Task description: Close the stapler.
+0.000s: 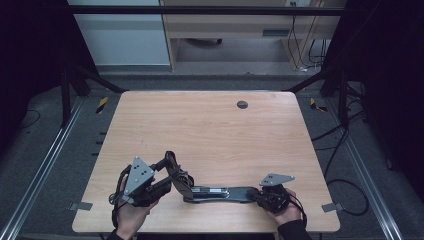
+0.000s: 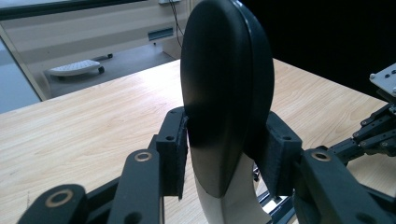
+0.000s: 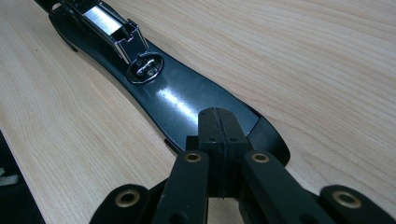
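Glossy black stapler (image 3: 177, 100) (rounded top)

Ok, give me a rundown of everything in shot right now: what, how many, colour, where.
stapler: 1, black, opened out flat near the table's front edge; base lies on the wood, top arm raised at the left end
table: 1, light wood, centre
grommet: 1, dark, far side of the table
floor tape marks: 2, yellow-black, by the far corners
left gripper: 1, black, jaws either side of the top arm
right gripper: 1, black, jaws shut, pressing on the base's right end
hands: 2, front edge
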A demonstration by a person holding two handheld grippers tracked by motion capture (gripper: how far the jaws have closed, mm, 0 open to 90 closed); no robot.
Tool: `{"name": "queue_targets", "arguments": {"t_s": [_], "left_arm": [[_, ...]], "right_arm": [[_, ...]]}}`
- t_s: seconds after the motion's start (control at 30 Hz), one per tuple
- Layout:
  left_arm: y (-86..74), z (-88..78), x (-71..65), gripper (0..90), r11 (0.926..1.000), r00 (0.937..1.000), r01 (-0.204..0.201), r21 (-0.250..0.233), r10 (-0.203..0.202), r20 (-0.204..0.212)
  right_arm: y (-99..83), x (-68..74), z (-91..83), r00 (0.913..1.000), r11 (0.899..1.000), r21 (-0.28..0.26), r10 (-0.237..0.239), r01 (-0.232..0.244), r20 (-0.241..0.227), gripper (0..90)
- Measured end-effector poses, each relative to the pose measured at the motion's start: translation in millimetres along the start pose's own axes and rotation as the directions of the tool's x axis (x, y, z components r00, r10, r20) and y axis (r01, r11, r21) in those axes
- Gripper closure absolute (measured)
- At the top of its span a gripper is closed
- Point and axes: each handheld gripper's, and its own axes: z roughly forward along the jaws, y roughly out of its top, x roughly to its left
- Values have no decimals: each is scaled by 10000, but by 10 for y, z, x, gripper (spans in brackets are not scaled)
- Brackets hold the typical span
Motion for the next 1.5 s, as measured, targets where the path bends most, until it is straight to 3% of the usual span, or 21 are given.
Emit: {"name": "queue_targets", "arguments": {"t_s": [0.87,1.5], "left_arm": [[76,118,-222,571,9975,9973,-700,42,700,-210],[120,210,-361,570,9926,9919,-1206,164,1211,-374]], "right_arm": [[0,4,-5,10000,9999,39,-98,98,-8,900],[-1,7,0,9999,9999,-6,-126,126,-33,900]]}}
